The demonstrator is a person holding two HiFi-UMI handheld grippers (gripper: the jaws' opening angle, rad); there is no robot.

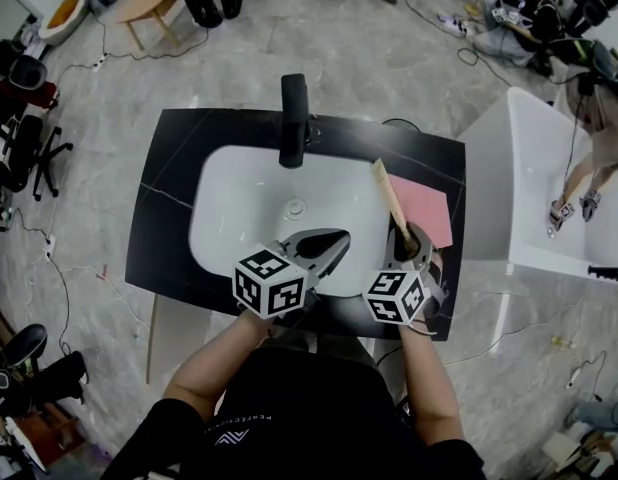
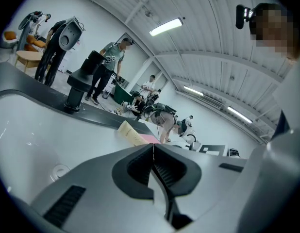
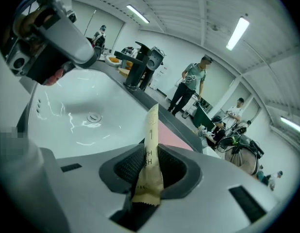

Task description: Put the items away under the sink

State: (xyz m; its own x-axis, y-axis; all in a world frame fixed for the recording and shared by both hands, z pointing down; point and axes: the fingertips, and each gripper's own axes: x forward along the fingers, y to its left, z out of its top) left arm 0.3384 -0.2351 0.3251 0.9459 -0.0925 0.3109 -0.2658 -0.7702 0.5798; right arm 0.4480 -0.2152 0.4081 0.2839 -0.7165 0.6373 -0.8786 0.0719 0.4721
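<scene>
beige packet (image 3: 149,171) stands upright between the fingers (image 3: 126,166) of the right gripper (image 3: 151,152), low in the middle of its view. the pads press it from both sides; its crimped end is below them, its tip above. in the head view it leans over a pink sheet (image 1: 429,213), right of the white basin (image 1: 229,208). the left gripper (image 2: 153,148) is closed tight, empty.

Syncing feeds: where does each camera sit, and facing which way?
Head view: on the head, looking steeply down at the sink; forearms show.
Left gripper view: on the left gripper, facing past the faucet; its closed jaws show.
Right gripper view: on the right gripper, facing the faucet; jaws clamp a tan tube.
All share faucet and tube.
</scene>
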